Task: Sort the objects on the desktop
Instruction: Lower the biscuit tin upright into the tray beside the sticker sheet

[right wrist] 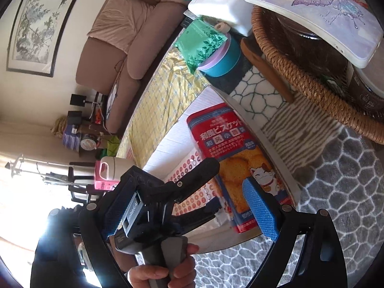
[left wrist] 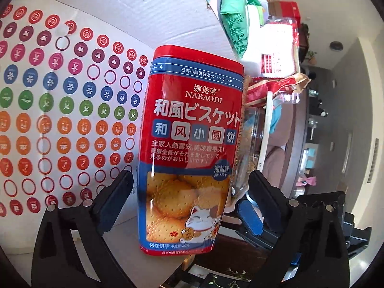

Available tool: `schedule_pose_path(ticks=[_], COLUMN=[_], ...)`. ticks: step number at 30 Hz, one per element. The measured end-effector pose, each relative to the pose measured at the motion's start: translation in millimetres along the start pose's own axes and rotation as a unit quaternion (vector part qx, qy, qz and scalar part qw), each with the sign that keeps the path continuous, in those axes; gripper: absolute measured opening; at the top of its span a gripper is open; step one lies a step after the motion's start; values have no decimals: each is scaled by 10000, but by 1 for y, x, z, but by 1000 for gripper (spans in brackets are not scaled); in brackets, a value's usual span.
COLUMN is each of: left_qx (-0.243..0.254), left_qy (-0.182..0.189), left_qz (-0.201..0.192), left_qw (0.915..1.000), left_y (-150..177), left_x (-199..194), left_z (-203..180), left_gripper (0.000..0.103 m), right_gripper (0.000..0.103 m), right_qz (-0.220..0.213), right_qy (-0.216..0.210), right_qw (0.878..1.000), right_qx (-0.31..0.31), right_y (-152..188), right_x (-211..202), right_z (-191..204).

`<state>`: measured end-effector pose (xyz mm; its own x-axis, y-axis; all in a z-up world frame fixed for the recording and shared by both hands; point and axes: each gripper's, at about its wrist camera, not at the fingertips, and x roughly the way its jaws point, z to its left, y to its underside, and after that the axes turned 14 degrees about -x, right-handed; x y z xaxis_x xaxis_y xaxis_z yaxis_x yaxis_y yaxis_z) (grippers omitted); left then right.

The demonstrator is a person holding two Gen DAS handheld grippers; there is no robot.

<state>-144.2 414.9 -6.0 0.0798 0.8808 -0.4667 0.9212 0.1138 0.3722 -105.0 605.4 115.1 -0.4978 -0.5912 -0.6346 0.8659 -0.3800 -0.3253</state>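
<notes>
A red and blue biscuit box with a cat picture lies on a white cardboard sheet covered with coloured round stickers. My left gripper straddles the box's lower half. It is open: a gap shows between each black finger and the box sides. In the right wrist view the same box rests near the table edge, with the left gripper around it and a hand on its handle. My right gripper stands open close behind, its blue pads gripping nothing.
A wicker basket with a butterfly-printed lavender board across it stands to the right. A teal tin, green packet and white jug lie beyond the box. A grey patterned mat covers the near table.
</notes>
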Motion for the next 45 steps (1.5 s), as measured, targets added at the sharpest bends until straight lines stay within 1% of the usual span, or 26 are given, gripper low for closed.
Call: schedule_pose_path(ticks=[2,3,5,7,9,11,13,14,15,17,19,20,22,23,24,25,27,30,33,34,36,37,38,40,43,45], left_qx=[130,189,266,364,421,417,324,278,270,393,411,397,479,521,524,500,457,535,442,425,389,351,333,330,263,255], left_qy=[-96,-122,-108,-196,-223,-249,-315,-323,-332,-510,-595,-619,-727,-726,-693,-673,-584,-588,-553,-545,-540,-514,-494,-489,-480,-630], left_qz=[-97,-164,-260,-349,-343,-334,-366,-379,-412,-489,-454,-423,-393,-344,-313,-380,-589,-622,-595,-579,-515,-480,-441,-386,-332,-346], left_qw=[9998,9996,9993,9985,9983,9983,9983,9984,9982,9967,9963,9964,9954,9954,9957,9958,9955,9949,9957,9959,9965,9969,9973,9975,9979,9971], left_y=[3,7,7,6,7,7,8,8,8,5,2,1,0,-1,0,0,0,-1,-5,-6,-8,-8,-9,-9,-11,-12], left_x=[-13,-27,-42,-51,-58,-61,-64,-67,-72,-72,-71,-70,-68,-66,-66,-69,-79,-88,-94,-95,-94,-93,-92,-89,-85,-83], left_z=[2,3,5,4,5,6,8,11,14,12,16,18,18,18,18,19,20,19,24,25,27,29,30,33,39,42], left_gripper=[96,96,97,97,97,96,96,96,96,96,95,94,85,83,73,67,67,67,70,71,71,71,72,72,73,73], right_gripper=[93,93,93,93,93,93,93,93,88,87,87,87,86,85,80,77,76,76,75,77,76,79,79,78,76,76], right_qz=[-7,-19,9,17,49,91,242,321,273,-55,-304,-347,-242,-196,-148,-72,206,665,976,1067,1250,1322,1360,1474,1640,1596], right_qy=[-50,-16,35,114,171,28,-239,-300,-275,119,565,666,732,909,1129,1374,1744,2016,2114,2238,2495,2457,2447,2637,2671,2735], right_qw=[10000,9999,9999,9998,9998,10000,9994,9990,9992,9999,9978,9968,9958,9936,9895,9831,9685,9514,9421,9378,9283,9294,9302,9220,9160,9109], right_qx=[-75,-113,-138,-187,-135,9,89,103,88,13,-189,-289,-483,-649,-895,-1211,-1767,-2231,-2415,-2429,-2455,-2415,-2374,-2420,-2503,-2646], right_y=[3,4,5,6,8,15,22,26,28,25,21,19,18,17,18,19,22,29,35,36,38,39,39,40,43,44], right_x=[0,0,2,5,10,16,24,26,24,8,-8,-12,-14,-14,-12,-9,5,34,56,63,75,79,82,89,96,96], right_z=[6,8,10,8,3,-3,-4,-5,-5,-6,-4,-3,0,4,10,18,33,48,47,45,39,38,35,33,35,39])
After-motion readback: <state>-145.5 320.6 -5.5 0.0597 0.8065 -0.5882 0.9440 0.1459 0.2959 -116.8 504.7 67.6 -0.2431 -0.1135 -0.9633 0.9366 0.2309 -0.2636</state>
